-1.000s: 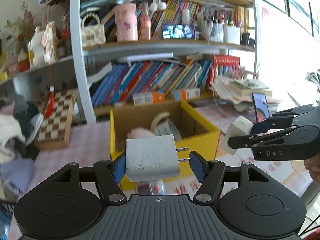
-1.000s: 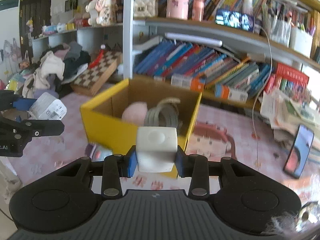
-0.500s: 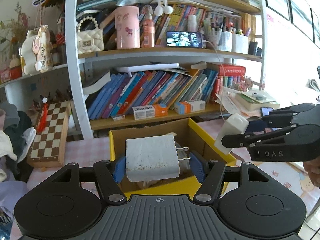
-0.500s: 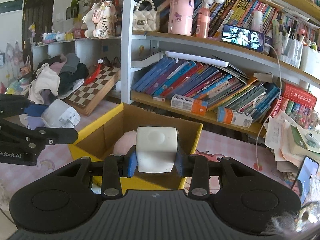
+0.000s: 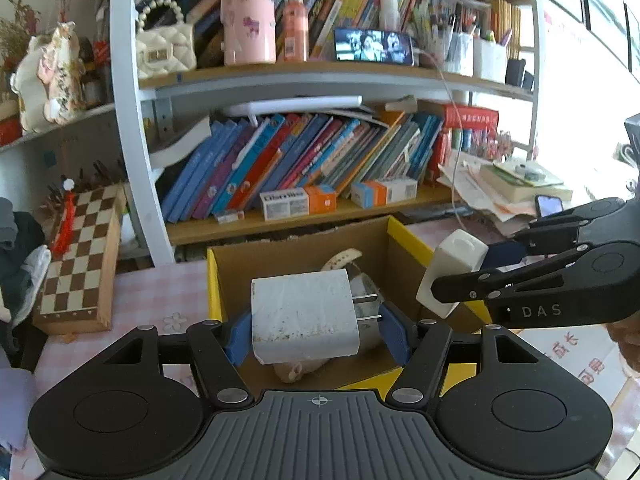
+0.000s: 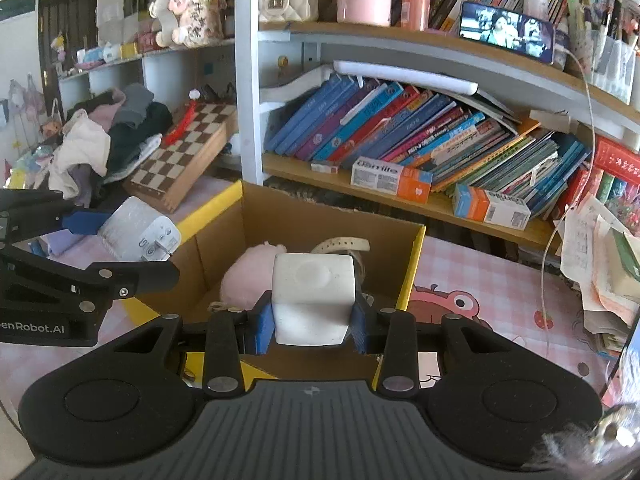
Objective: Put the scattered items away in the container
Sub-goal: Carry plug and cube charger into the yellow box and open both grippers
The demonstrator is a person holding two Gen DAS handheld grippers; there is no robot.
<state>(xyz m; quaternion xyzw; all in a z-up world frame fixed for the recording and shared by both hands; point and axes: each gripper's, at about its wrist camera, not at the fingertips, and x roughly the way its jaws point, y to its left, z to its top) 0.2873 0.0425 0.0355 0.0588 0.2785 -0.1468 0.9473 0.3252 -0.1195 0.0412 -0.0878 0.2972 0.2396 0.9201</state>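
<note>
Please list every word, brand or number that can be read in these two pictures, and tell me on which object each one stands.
"DAS": on the right gripper, seen from the left wrist.
"enRobot.AI", first letters cut off: on the left gripper, seen from the right wrist.
"Danlile", blurred and uncertain: on the white and orange carton on the lower shelf.
Book spines, the red box and the pink tablecloth's characters: too small or blurred to read.

My left gripper point(image 5: 316, 326) is black, with a ribbed grey housing, two round discs, silver screw heads and blue finger pads point(image 5: 237, 338). My right gripper point(image 6: 312, 320) looks the same; its side reads "DAS" in white, the left's "enRobot.AI".
</note>
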